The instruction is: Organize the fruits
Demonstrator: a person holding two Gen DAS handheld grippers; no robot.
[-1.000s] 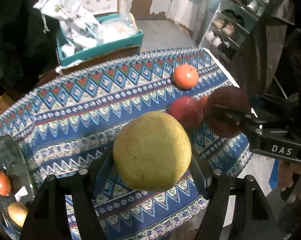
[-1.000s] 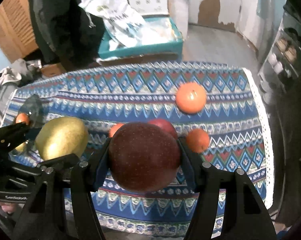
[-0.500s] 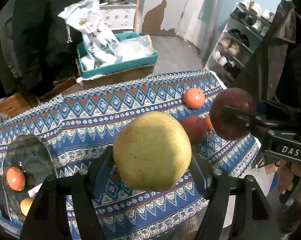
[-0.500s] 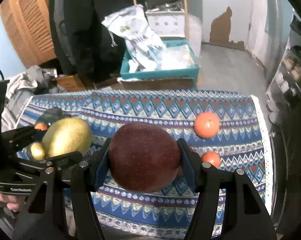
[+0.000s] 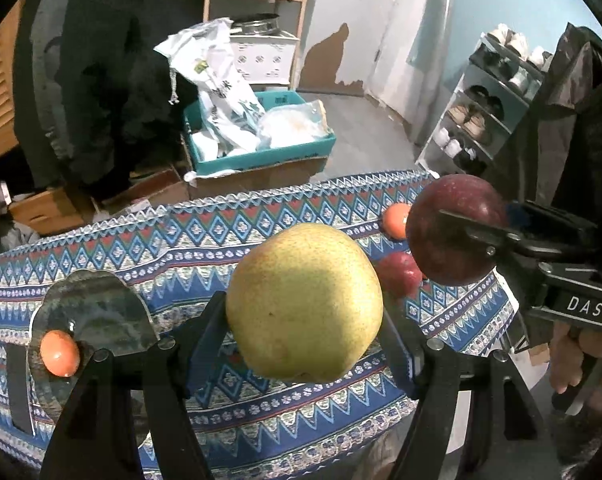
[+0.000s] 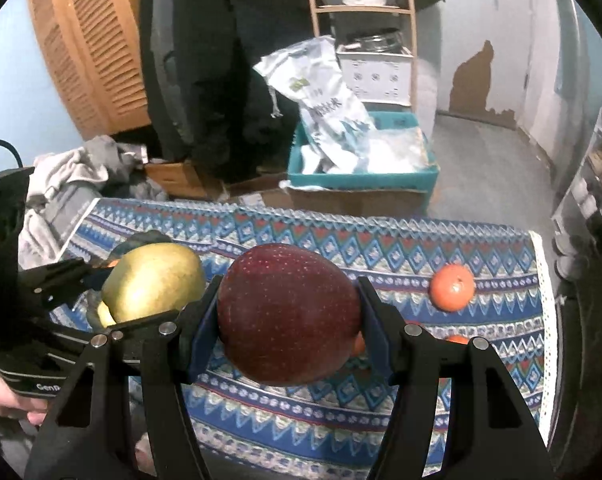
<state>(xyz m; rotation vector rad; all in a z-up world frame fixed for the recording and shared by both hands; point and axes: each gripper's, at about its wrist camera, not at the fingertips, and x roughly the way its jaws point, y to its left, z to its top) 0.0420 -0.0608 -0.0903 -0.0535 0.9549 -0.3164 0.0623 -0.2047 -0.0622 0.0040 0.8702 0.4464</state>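
Fruits are the load here: a yellow-green pear [image 5: 304, 302] is clamped in the left tool [image 5: 303, 316], and a dark red apple [image 6: 289, 314] is clamped in the right tool [image 6: 289, 320]. Both are held in the air above the table [image 5: 221, 236], which is covered with a patterned cloth. In each case the blue pads press on opposite flanks at the widest girth, which is the correct place to take hold.

Handling judgement:
- Both fruits look dense and fairly heavy for their size, and firm rather than soft.
- The skins are smooth and rounded, so a grip off the widest girth could let the fruit squirt out.
- Excess clamping force is likely to bruise the flesh, the pear sooner than the apple.

Surroundings:
- A clear glass dish [image 5: 93, 308] sits at the left end of the table and holds a small orange fruit [image 5: 59, 353]. It is the probable destination, and being glass it should receive fruit gently.
- A second red apple [image 5: 399, 274] and a small orange [image 5: 397, 221] lie on the cloth toward the right end. A third orange item is partly hidden in the right wrist view.
- A larger orange [image 6: 452, 287] lies near the right edge.
- The two tools hang close beside each other, so each is the main obstruction to the other.
- Loose round fruit may roll on the cloth.
- Beyond the table stand a teal crate [image 6: 365, 178] of bags and a shoe rack [image 5: 485, 108], both well apart.
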